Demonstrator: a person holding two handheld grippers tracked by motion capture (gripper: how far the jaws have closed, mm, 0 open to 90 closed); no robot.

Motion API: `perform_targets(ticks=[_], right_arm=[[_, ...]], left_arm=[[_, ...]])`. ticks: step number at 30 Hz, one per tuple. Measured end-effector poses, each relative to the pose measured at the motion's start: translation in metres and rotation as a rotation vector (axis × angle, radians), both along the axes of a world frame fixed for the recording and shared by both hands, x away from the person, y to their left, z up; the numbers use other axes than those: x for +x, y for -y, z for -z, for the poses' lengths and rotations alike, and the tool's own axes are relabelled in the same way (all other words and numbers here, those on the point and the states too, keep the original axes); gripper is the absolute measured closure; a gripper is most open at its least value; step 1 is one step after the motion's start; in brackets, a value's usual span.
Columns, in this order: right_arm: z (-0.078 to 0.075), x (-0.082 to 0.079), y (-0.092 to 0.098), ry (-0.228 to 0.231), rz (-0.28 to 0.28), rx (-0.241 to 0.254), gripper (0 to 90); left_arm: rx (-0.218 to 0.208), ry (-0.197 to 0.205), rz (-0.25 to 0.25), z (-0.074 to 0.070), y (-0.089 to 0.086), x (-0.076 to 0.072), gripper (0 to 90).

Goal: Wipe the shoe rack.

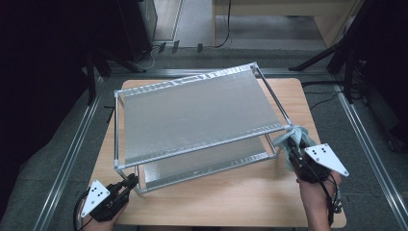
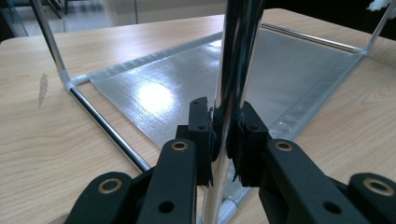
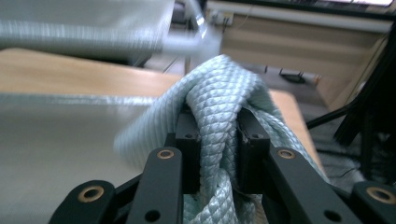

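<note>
Your left hand-held gripper (image 2: 227, 140) is clamped tight on the rack's (image 1: 202, 113) chrome corner post (image 2: 233, 70), the lower shelf (image 2: 196, 98) spread out just beyond its jaws on the surface (image 1: 240, 197). Your right hand-held gripper (image 3: 218, 135) has a pale blue cloth (image 3: 219, 98) bunched between its jaws, pressed against the rack's near corner right ahead of it.
</note>
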State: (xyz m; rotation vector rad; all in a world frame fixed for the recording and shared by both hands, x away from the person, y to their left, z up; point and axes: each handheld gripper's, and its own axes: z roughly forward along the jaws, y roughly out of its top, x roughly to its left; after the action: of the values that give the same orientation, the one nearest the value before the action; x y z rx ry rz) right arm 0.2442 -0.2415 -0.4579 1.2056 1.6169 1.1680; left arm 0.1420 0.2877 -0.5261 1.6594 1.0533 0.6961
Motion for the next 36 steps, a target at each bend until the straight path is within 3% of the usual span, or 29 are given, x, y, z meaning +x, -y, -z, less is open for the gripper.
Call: perform_targets(ticks=[6, 10, 15, 19, 23, 31, 33, 36], right_arm=[[0.04, 0.008, -0.014, -0.133, -0.042, -0.041, 75.1], [0.062, 0.02, -0.016, -0.223, -0.053, 0.035, 77.4], [0.075, 0.028, -0.018, -0.285, -0.033, 0.039, 77.6], [0.07, 0.028, -0.019, -0.273, -0.013, 0.05, 77.5], [0.043, 0.022, -0.015, -0.18, 0.008, 0.077, 77.6], [0.006, 0.005, -0.012, -0.021, 0.006, 0.092, 77.3], [0.007, 0.006, -0.013, -0.033, 0.001, 0.074, 76.9], [0.024, 0.012, -0.014, -0.093, 0.006, 0.06, 76.8]], left_arm=[[0.004, 0.002, 0.006, 0.0, 0.001, 0.001, 80.0], [0.0, 0.0, 0.011, 0.0, 0.002, 0.001, 79.9], [-0.001, -0.002, 0.011, 0.0, 0.002, 0.001, 79.9], [0.002, -0.001, 0.011, 0.0, 0.003, 0.001, 80.0], [0.002, -0.001, 0.014, 0.0, 0.003, 0.0, 80.0], [0.001, -0.001, 0.014, 0.0, 0.004, 0.0, 80.0], [-0.001, -0.002, 0.013, 0.0, 0.004, 0.0, 80.0], [0.001, -0.002, 0.012, 0.0, 0.004, 0.0, 80.0]])
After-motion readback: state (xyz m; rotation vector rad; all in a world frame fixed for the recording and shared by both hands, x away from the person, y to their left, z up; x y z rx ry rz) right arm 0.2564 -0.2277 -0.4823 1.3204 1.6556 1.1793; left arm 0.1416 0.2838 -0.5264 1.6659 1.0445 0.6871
